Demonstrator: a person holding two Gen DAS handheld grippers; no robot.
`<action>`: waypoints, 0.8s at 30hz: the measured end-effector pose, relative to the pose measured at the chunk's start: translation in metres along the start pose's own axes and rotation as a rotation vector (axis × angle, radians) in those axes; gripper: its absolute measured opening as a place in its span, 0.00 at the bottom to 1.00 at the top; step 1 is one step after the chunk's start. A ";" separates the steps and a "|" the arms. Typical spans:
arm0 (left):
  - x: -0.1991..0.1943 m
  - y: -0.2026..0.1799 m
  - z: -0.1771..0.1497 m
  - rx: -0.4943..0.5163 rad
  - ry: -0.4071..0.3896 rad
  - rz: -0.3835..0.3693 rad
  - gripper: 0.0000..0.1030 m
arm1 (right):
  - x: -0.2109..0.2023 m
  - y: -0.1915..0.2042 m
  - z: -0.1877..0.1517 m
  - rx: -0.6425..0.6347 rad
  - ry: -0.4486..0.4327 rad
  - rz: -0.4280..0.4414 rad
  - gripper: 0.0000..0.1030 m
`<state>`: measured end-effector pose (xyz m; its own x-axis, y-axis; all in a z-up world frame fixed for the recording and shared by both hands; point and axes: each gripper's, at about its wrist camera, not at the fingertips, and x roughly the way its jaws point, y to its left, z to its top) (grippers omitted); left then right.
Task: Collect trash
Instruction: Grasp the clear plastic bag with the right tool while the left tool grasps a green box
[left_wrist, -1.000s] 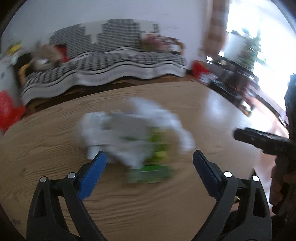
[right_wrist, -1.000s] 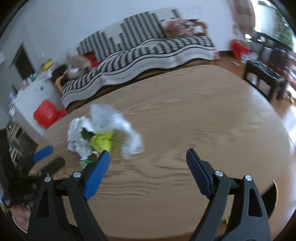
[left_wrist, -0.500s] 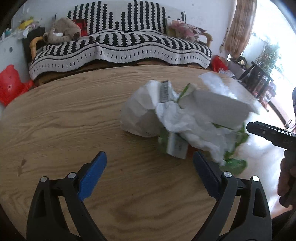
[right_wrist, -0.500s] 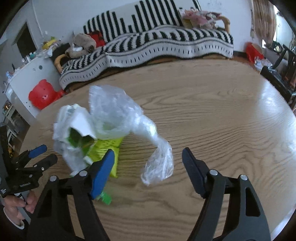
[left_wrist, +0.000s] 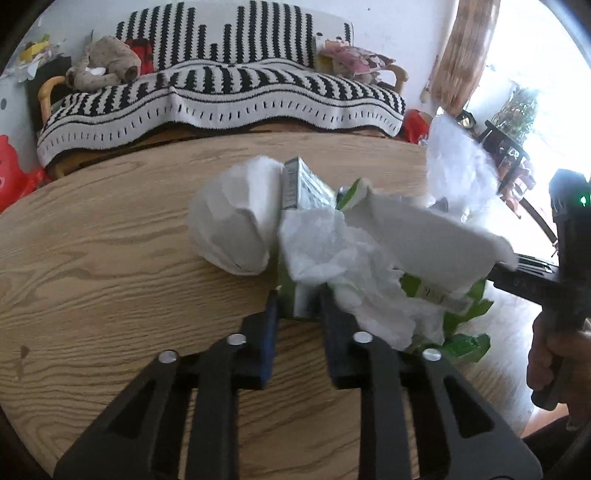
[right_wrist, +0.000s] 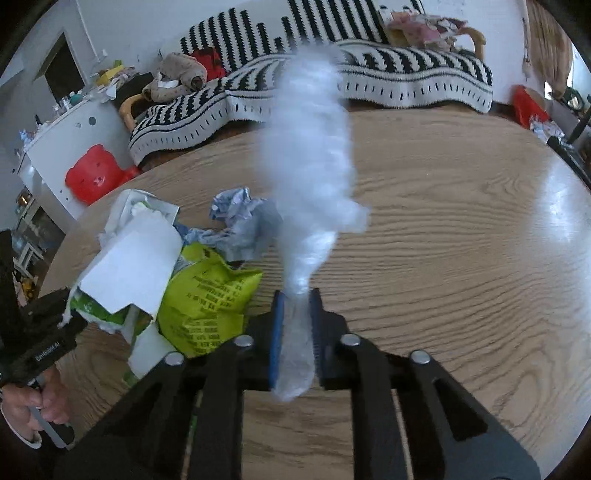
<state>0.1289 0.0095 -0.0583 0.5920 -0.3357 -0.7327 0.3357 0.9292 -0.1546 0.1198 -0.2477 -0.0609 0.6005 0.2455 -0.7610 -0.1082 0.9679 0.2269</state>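
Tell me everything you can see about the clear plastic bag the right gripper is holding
The clear plastic bag is thin, crinkled, translucent film, bunched into a long twisted shape. Its lower end is pinched between the closed blue pads of the right gripper, with a bit poking out behind them. The rest rises blurred above the wooden table, beside the trash pile.

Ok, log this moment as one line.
left gripper: shut on carton in trash pile | right gripper: shut on plastic bag, lifted | rest of pile on table
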 end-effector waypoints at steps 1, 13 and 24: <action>-0.004 0.001 0.002 -0.008 -0.004 0.010 0.14 | -0.005 0.001 -0.001 -0.002 -0.012 0.000 0.08; -0.079 -0.007 0.025 -0.059 -0.150 0.076 0.10 | -0.078 -0.011 -0.009 0.040 -0.135 0.016 0.05; -0.078 -0.097 0.027 0.043 -0.130 -0.021 0.10 | -0.148 -0.045 -0.045 0.055 -0.144 -0.098 0.05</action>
<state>0.0700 -0.0590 0.0320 0.6739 -0.3746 -0.6368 0.3782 0.9153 -0.1381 0.0003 -0.3249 0.0143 0.7140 0.1360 -0.6868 -0.0025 0.9814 0.1917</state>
